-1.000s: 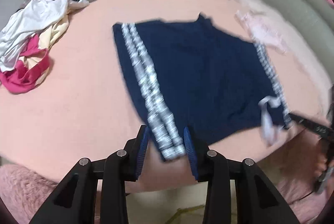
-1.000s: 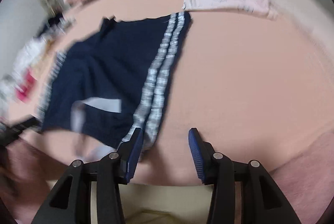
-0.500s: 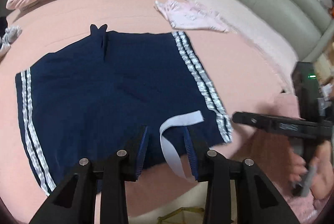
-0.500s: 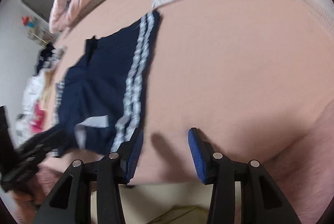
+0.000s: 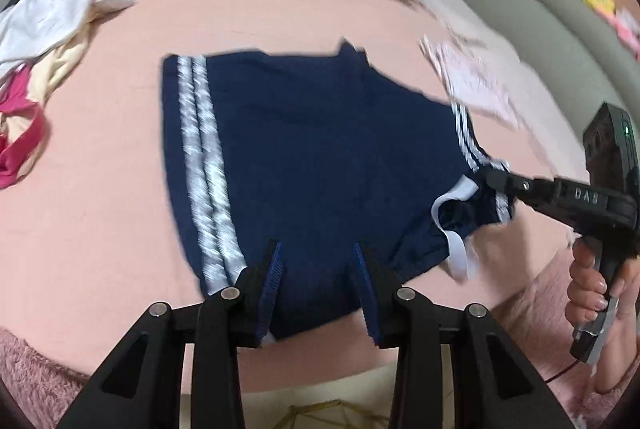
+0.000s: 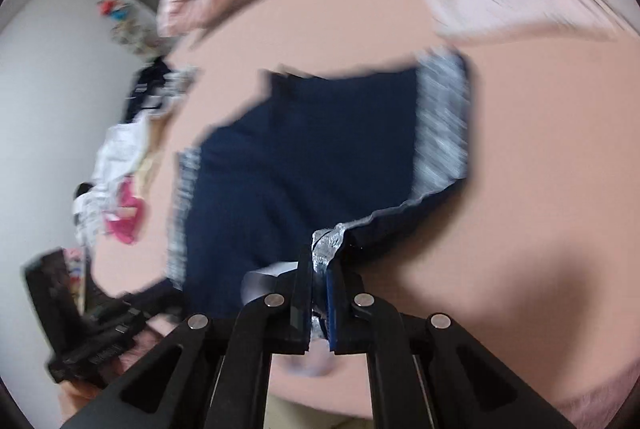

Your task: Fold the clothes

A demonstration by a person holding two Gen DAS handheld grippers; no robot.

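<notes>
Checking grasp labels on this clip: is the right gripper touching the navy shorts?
Touching. In the right wrist view the right gripper has just closed, its pads pinching the striped corner of the navy shorts, which lifts off the bed.

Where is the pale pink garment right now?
In the left wrist view the pale pink garment lies upper right on the bed, just past the navy shorts and before the grey headboard.

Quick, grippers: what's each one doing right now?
Left gripper: open over the shorts, nothing gripped.
Right gripper: jaws just closed, shut on the shorts' striped corner.
</notes>
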